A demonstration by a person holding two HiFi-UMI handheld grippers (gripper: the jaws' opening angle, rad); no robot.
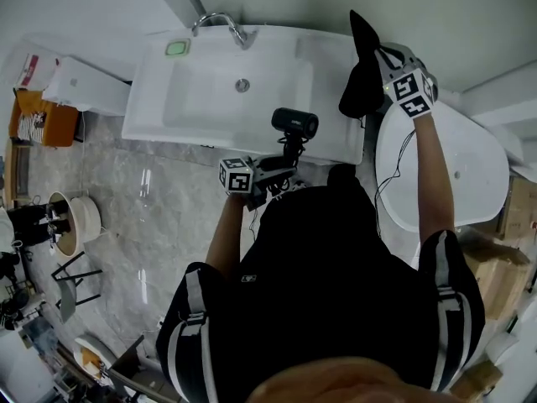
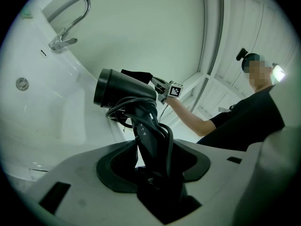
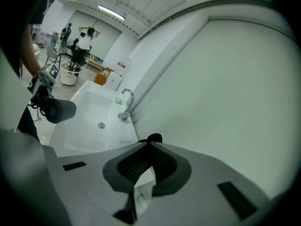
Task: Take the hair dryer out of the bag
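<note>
Left gripper [image 2: 153, 167]: jaws clamped on the handle of the black hair dryer [image 2: 123, 91]. Handle stands upright between them, with the cord looped round it. The barrel sits above the jaws and runs crosswise, its wide mouth to the left in the left gripper view.

Right gripper [image 3: 150, 144]: jaws nearly together, pinching a fold of the black bag [image 3: 154, 138]. Only a small dark tuft shows past the tips in the right gripper view.

Head view: the hair dryer [image 1: 294, 124] is clear of the bag [image 1: 362, 64] and apart from it. It is held over the near right edge of the white sink [image 1: 201, 99], with the left gripper [image 1: 273, 173] just nearer. The bag is slim and limp, and is held over the sink's far right corner. The right gripper [image 1: 384, 72] is at its right side.

Around: faucet [image 1: 220, 22] at the sink's far rim, a green pad [image 1: 176, 47] left of it. Grey marbled floor [image 1: 159, 217] lies near left of the sink.
</note>
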